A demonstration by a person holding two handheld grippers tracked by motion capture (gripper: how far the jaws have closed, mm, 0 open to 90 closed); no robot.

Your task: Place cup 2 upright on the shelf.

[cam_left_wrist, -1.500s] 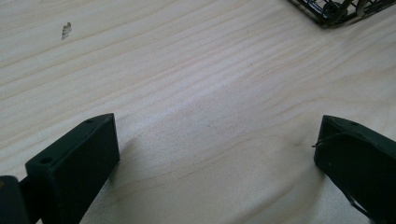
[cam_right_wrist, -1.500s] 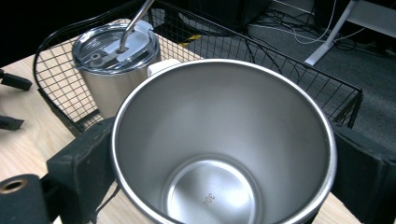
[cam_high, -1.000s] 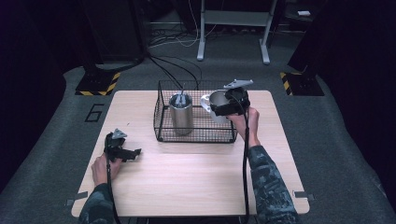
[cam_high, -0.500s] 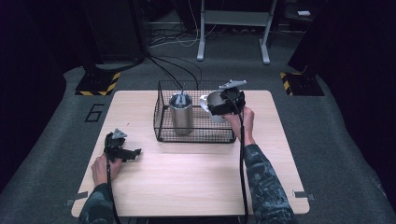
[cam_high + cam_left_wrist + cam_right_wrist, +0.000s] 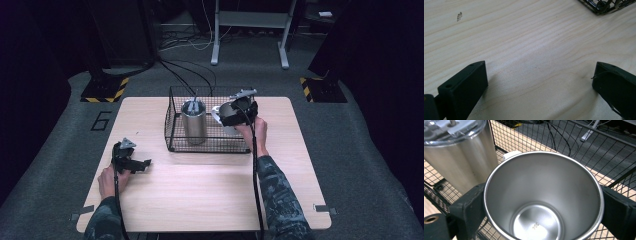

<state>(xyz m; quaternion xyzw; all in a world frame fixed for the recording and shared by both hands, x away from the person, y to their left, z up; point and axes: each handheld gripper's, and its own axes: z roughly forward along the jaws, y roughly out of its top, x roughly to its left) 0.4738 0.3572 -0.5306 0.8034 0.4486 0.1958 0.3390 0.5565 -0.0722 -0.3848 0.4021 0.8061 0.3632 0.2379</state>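
One steel cup [image 5: 543,197] sits clamped by its walls in the right claw [image 5: 231,114], held over the wire basket [image 5: 175,135] beside a lidded tumbler [image 5: 194,121]. It looks light, rigid and slippery. Left claw [image 5: 539,85] rests released on the desk [image 5: 210,190].

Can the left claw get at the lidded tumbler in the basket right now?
Probably yes. The left claw rests open and empty on the table, and the wire basket is open-topped, so the lidded tumbler looks reachable from above; the mesh walls block a sideways approach.
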